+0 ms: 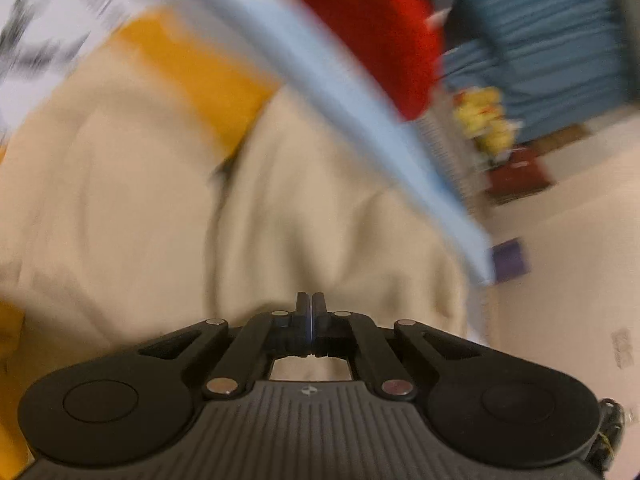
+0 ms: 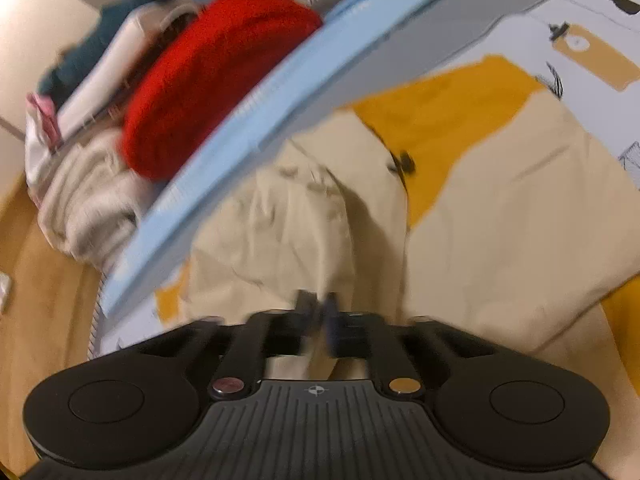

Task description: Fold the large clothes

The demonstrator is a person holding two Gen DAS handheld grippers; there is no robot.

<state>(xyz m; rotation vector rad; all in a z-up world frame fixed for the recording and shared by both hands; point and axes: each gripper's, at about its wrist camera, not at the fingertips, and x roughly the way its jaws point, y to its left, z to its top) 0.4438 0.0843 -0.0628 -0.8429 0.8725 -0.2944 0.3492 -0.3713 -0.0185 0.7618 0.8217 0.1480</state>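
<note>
A large beige garment (image 1: 160,200) with a dark button lies spread on a bed over a yellow and white patterned cover (image 1: 192,64). It also shows in the right wrist view (image 2: 500,216). My left gripper (image 1: 311,300) has its jaws pressed together over the beige cloth; whether cloth is pinched between them cannot be told. My right gripper (image 2: 318,304) is shut on a fold of the beige garment, which runs up between its fingertips. Both views are blurred.
A light blue board (image 1: 360,120) edges the bed; it also shows in the right wrist view (image 2: 248,128). Beyond it lie a red knit (image 2: 208,76), white and beige clothes (image 2: 88,200) and a blue cloth (image 1: 540,40). Wooden floor (image 2: 36,280) is at the left.
</note>
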